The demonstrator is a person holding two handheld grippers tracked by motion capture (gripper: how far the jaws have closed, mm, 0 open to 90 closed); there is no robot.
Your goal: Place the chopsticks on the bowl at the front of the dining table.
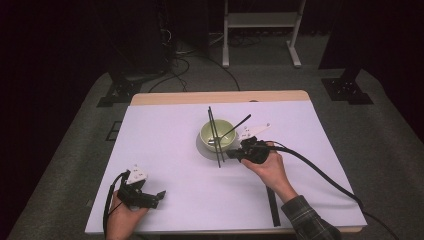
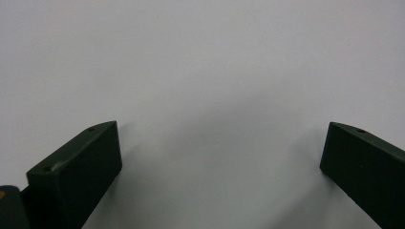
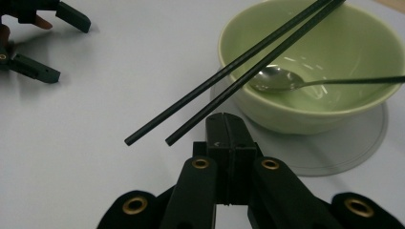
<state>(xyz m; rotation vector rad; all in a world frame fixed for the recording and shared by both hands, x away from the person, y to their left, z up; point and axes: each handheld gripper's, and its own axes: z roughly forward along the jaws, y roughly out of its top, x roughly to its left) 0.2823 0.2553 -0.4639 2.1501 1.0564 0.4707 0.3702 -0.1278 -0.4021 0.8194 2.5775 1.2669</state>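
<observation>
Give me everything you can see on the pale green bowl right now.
The pale green glazed bowl stands upright on a grey round saucer mid-table. Two black chopsticks lie across its rim, their ends jutting out over the table. A metal spoon rests inside, its handle over the rim. The shut right gripper is close, not touching.

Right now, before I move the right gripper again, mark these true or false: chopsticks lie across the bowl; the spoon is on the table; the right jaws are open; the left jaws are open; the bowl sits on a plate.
1. Two black chopsticks lie across the green bowl: true.
2. The spoon lies on the table: false, it rests inside the bowl.
3. The right gripper has open jaws: false, they are shut with nothing between them.
4. The left gripper has open jaws: true.
5. The bowl sits on a plate: true.
</observation>
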